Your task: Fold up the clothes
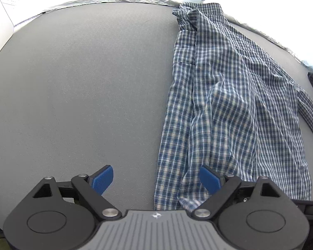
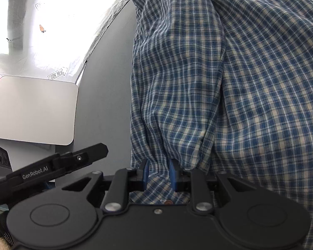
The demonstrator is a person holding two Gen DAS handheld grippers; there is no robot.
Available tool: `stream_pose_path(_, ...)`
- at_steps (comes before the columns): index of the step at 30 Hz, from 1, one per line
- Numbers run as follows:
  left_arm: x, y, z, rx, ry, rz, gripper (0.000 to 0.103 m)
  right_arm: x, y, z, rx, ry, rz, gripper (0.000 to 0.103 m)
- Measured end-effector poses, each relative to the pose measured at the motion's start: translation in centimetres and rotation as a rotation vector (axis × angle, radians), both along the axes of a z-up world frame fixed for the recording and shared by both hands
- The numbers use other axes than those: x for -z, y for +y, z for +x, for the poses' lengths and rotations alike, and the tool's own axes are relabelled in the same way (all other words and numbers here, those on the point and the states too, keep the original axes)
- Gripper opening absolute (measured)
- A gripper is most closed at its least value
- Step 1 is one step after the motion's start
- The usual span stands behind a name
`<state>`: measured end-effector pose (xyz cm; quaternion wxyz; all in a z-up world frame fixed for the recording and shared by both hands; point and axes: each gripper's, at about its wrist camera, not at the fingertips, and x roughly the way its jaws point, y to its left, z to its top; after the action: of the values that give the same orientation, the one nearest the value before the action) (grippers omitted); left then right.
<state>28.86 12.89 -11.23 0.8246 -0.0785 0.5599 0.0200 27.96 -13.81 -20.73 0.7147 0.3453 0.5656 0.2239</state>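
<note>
Pinching plaid shirt (image 2: 198, 83), hem hidden (bunched)

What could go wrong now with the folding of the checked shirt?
The right gripper pinches only a small bunch of the checked shirt, so the cloth may slip out. The left gripper is open and holds nothing, so pulling on one side may drag the shirt crooked across the grey table.

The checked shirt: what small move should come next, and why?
Probably bring the open left gripper onto the checked shirt hem under it and close. The right gripper already pinches bunched cloth, while the left jaws hold nothing.
</note>
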Motion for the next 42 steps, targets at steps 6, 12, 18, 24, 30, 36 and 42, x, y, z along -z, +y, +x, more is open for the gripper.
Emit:
stream_pose_path(6,-0.9,0.6,2.3,0.003,-0.062,-0.007,0.095,-0.7,-1.7,2.7,0.072,-0.053,0.038,0.023)
stream_pose_path(12,-0.3,-1.0,7.5,0.036,-0.097,-0.060,0.095,-0.7,-5.7,6.4,0.203,-0.066,0.043,0.024)
stream_pose_path(18,0.1,-3.6,15.1,0.059,-0.183,-0.138,0.086,-0.1,-8.5,10.7,0.288,-0.082,0.028,0.024)
stream_pose_path(24,2.5,-6.0,25.2,0.057,-0.188,-0.260,0.076,2.1,-11.9,17.2,0.398,-0.044,0.042,0.025)
stream_pose_path(30,7.1,-8.0,31.9,-0.001,-0.190,-0.217,0.002,4.0,-14.1,21.2,0.490,-0.020,0.077,0.025)
stream_pose_path(36,10.0,-8.5,34.6,0.006,-0.207,-0.141,0.002,4.6,-15.7,21.5,0.525,-0.030,0.086,0.024)
stream_pose_path(42,9.3,-9.0,34.8,0.059,-0.201,-0.089,0.013,3.3,-16.5,20.6,0.537,-0.051,0.061,0.026)
